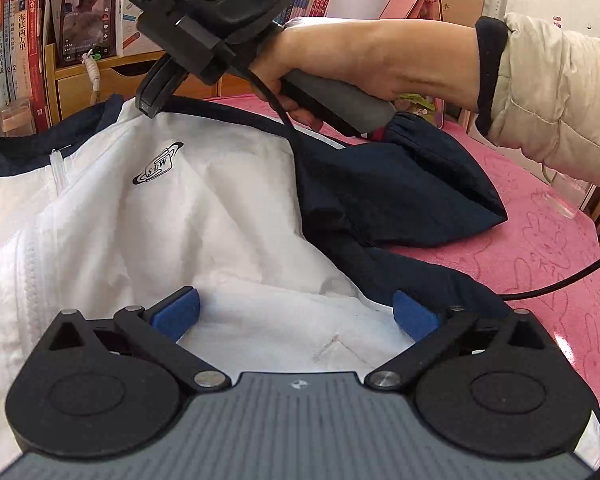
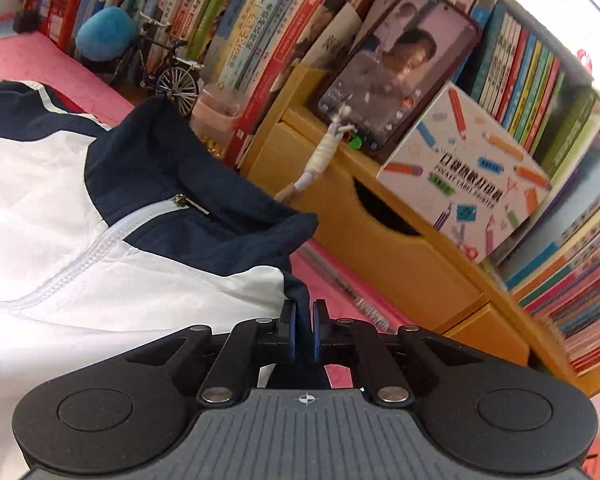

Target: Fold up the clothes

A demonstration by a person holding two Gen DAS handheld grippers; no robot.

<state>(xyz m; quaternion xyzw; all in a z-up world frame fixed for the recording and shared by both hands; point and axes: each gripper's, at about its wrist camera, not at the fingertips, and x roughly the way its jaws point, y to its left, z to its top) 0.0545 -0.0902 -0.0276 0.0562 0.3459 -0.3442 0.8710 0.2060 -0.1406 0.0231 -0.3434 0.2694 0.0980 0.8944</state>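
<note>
Jacket [image 1: 228,216]: spread on the pink cloth [image 1: 548,264], zipped, body flat; dark sleeve [image 1: 400,196] drawn inward on the right, fold judged barely begun.
Left gripper [image 1: 296,316]: held wide open over the near hem, nothing gripped.
Right gripper [image 2: 304,332]: pinched almost closed at the far shoulder edge; grip on fabric cannot be told.

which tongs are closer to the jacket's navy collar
Right. The right tongs sit beside the navy collar; the left tongs hover over the white front, further down.

Books [image 2: 260,40], a phone [image 2: 400,68], a model bicycle [image 2: 172,68], pink cloth [image 1: 540,248].
</note>
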